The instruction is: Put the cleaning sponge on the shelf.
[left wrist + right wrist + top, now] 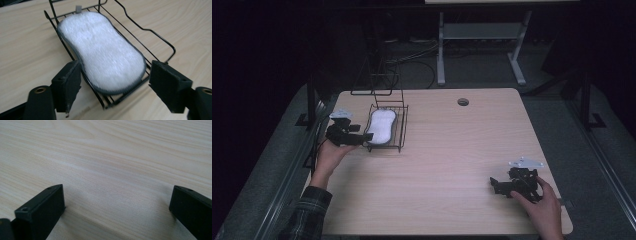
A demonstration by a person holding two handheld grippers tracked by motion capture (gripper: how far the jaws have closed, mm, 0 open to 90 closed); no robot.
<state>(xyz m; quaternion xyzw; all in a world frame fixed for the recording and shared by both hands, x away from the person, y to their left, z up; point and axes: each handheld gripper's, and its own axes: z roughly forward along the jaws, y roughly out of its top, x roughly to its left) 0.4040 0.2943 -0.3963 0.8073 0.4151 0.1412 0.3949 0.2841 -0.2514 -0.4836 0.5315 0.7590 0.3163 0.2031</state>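
1. Sponge: a white, fluffy oblong pad with a grey edge, lying flat in the black wire basket at the left of the high view, a little above the middle.
2. Seen from the left gripper view, the sponge runs from the upper middle of the frame down to the lower middle. It fills most of the floor of the wire basket, and its near end reaches the basket's near rim.
3. Left gripper sits just left of the basket in the high view, held by the person's left hand, and it points at the basket's near left side.
4. Its jaws are spread wide. In its own view they stand at the lower left and lower right of the frame, one on each side of the basket's near end. The pads press on nothing, and the sponge lies free between them.
5. Right gripper rests low at the lower right of the high view, in the right hand, well apart from the basket.
6. Its jaws are spread too, with bare table between them.
7. Table is pale wood grain, with a small round hole near its far edge.
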